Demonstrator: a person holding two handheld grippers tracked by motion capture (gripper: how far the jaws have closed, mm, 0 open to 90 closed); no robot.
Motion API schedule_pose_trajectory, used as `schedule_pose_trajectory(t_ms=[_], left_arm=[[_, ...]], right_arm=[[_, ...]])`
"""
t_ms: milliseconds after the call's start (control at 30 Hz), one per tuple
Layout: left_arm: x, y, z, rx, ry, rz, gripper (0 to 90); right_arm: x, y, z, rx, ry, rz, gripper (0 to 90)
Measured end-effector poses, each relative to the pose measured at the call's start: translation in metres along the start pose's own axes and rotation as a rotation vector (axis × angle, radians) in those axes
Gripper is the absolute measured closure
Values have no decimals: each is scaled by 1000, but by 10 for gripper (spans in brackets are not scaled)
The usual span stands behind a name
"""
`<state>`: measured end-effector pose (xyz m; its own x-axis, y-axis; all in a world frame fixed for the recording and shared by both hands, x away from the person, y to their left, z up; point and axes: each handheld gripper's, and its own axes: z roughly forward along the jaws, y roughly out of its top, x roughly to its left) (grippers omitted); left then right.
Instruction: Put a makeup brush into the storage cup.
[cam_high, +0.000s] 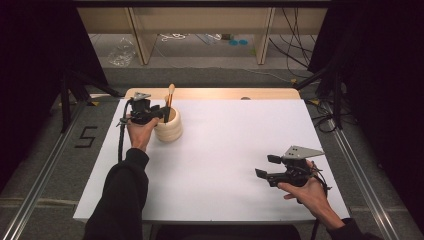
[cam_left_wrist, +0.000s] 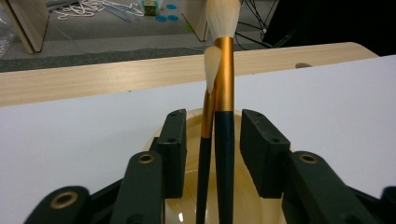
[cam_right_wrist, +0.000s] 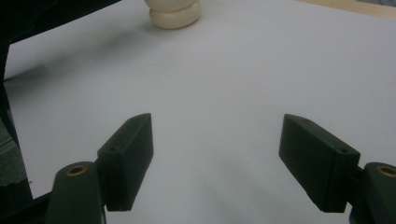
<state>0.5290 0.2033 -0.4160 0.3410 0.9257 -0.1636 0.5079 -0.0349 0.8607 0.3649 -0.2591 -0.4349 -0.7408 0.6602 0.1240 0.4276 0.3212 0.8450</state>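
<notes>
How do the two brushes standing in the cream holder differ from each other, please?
In the left gripper view, the taller brush has a wide gold ferrule and a full white head that runs past the top edge; the shorter brush has a narrow ferrule and a small pointed tip. The taller one stands nearly upright, the shorter leans against it. Both have dark handles, gold ferrules and pale bristles, and both stand in the cream holder between the left gripper's open jaws.

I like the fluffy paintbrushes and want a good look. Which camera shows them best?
The left gripper view: the two brushes stand close up in the cream pot, with white tips, gold collars and dark handles. The high view shows them small and far off. The right gripper view shows just the pot's base.
</notes>
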Motion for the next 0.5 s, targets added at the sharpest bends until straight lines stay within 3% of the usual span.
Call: schedule_pose_trajectory(t_ms=[300, 333, 500], left_arm=[[-7, 4, -13, 0, -34, -33, 488], [-9, 5, -15, 2, -34, -34, 482], [-15, 7, -24, -1, -57, -35, 443]], right_arm=[[-1, 0, 0, -25, 1, 3, 272], [0, 1, -2, 2, -14, 0, 272], [0, 1, -2, -1, -14, 0, 272]])
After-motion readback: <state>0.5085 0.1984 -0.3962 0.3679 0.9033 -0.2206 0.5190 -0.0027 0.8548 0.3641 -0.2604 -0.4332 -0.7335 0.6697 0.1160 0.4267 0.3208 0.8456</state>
